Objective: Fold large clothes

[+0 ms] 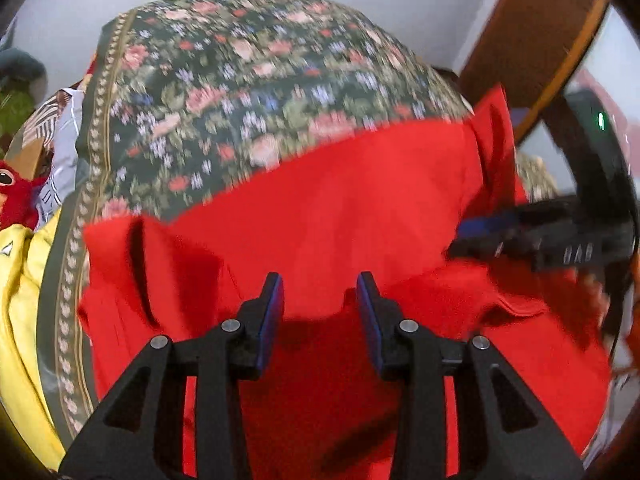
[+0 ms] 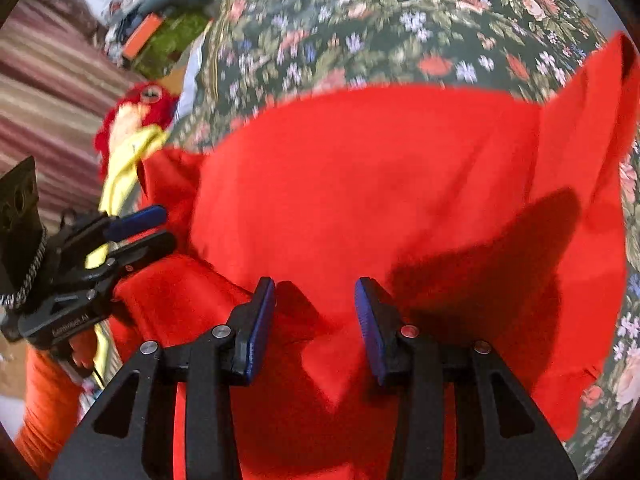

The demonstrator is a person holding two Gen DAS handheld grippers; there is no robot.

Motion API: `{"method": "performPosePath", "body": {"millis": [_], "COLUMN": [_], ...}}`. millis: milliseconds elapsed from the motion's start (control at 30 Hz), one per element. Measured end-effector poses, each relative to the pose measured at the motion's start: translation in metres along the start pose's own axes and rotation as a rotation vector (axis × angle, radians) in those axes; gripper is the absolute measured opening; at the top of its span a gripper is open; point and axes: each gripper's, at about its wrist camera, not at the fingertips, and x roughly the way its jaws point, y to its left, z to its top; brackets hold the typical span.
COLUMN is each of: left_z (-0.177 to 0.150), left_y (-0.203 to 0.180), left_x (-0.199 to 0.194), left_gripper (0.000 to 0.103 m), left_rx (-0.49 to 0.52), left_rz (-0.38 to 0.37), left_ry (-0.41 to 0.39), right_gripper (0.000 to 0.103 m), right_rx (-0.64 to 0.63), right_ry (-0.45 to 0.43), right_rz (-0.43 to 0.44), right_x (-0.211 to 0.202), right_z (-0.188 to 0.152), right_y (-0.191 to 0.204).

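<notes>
A large red garment (image 1: 340, 208) lies spread on a floral bedspread (image 1: 240, 92), with its near part folded over. My left gripper (image 1: 320, 292) is open above the garment's near fold and holds nothing. My right gripper (image 2: 316, 296) is open above the same red garment (image 2: 380, 184) and holds nothing. The right gripper shows in the left wrist view (image 1: 480, 236) at the garment's right side. The left gripper shows in the right wrist view (image 2: 160, 228) at the garment's left edge, its fingers apart.
A yellow garment (image 1: 20, 300) lies left of the bedspread edge. A red plush toy (image 2: 136, 116) and a green item (image 2: 172, 36) lie at the far left. A wooden frame (image 1: 540, 40) stands at the right, and the floral spread (image 2: 400, 20) reaches beyond the garment.
</notes>
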Motion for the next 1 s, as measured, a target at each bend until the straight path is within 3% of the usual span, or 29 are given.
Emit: {"method": "performPosePath", "body": {"millis": [133,267,500,700,800,1000], "left_z": [-0.034,-0.066,-0.094,-0.093,-0.081,-0.05], "left_y": [-0.007,-0.01,-0.009,0.0,0.013,0.047], "left_x": [0.002,-0.001,-0.014,-0.032,-0.044,-0.048], "left_gripper": [0.038,0.038,0.043,0.045,0.046,0.046], "left_rx": [0.021,-0.018,-0.092,-0.094,-0.116,-0.202], "left_rz": [0.013,0.051,0.087,0.101,0.121,0.197], "left_ry": [0.037,0.014,-0.028,-0.019,-0.051,-0.095], "right_gripper": [0.038,0.038,0.045,0.045,0.045,0.045], "right_rx": [-0.089,-0.167,-0.182,-0.152,-0.163,-0.159], "right_ry": [-0.003,-0.012,-0.044,-0.046,-0.093,-0.181], "right_rz": [-0.084,-0.167,-0.208,-0.168,-0.144,-0.184], "right_x": [-0.012,-0.019,-0.021,-0.031,-0.036,-0.026], "right_z": [-0.022,-0.043,-0.059,-0.051,-0.038,0.003], "right_y": [0.007,0.019,0.022,0.027,0.036,0.041]}}
